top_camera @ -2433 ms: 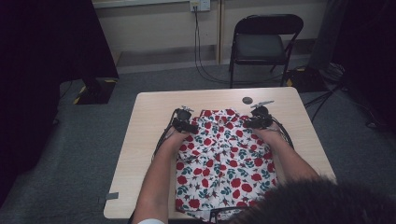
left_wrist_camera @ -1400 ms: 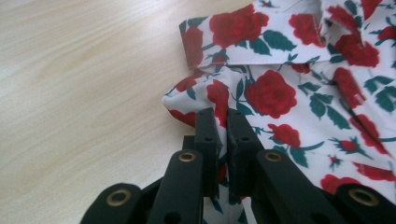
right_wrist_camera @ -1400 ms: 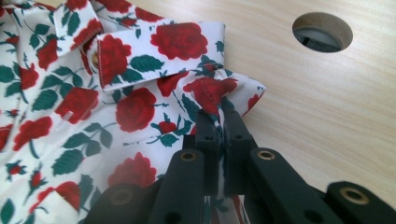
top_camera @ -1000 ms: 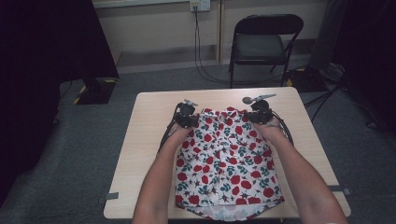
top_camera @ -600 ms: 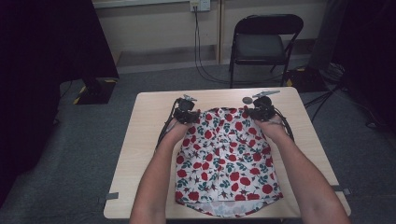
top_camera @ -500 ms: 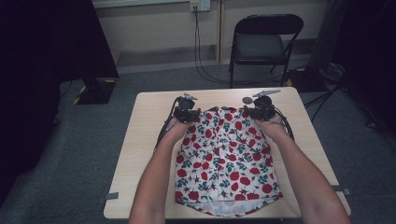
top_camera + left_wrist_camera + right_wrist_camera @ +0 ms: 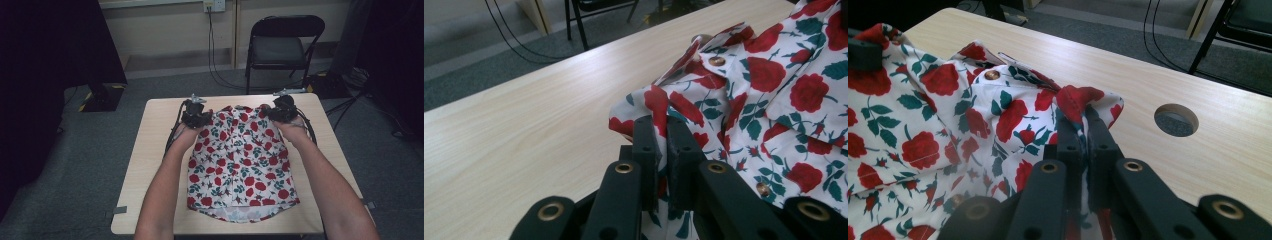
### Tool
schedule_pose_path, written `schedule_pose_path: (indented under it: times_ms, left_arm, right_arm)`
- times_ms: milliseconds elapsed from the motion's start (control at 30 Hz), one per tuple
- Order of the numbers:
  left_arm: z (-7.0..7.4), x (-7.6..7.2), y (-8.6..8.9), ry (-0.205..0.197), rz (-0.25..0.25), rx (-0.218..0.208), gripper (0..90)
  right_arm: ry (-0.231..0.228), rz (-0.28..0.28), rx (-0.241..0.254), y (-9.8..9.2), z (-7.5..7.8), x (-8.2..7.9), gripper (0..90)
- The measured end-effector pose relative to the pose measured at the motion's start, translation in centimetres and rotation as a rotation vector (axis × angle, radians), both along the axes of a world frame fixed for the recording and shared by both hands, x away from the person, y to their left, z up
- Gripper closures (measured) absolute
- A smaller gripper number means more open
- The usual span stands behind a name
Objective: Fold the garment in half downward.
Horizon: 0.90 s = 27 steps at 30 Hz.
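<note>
Tongs (image 7: 660,131) (image 7: 1081,131) have dragged shirt (image 7: 239,160) farther up table (image 7: 150,165), both clamped.

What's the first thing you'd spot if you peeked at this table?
A bright shirt covered in red roses, spread across the middle of the wooden table. The left gripper and the right gripper each pinch one of its far corners. Behind the table stands a black folding chair.

A white shirt (image 7: 240,165) printed with red roses and green leaves lies spread flat on the counter (image 7: 150,165), brass snaps showing, its far corners bunched and lifted
</note>
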<state>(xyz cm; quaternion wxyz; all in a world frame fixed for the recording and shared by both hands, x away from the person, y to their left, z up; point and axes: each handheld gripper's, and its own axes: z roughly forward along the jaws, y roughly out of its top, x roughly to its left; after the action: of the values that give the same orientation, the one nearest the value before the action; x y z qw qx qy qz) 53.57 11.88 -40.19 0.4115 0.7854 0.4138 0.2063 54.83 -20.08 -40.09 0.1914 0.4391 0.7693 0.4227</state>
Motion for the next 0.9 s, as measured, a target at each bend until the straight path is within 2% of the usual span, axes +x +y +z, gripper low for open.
schedule_pose_path:
  times_ms: [200, 433, 700, 900]
  left_arm:
    - [0.5, -0.8, 0.0, -0.013, -0.009, 0.003, 85.2]
    - [0.8, -2.1, 0.5, -0.026, -0.001, -0.004, 85.3]
    - [-0.2, -4.2, 1.4, -0.031, -0.002, -0.025, 85.3]
    - [-0.8, -6.1, 1.8, -0.029, -0.021, -0.034, 85.5]
  right_arm:
    - [0.001, -0.008, -0.022, 0.2, 0.1, -0.7, 87.5]
    - [-0.008, 0.005, -0.017, 0.3, 0.6, -2.0, 87.5]
    - [-0.007, 0.040, -0.055, 0.9, 0.6, -4.1, 87.5]
    - [-0.011, 0.053, -0.038, 0.9, 0.3, -6.0, 87.5]
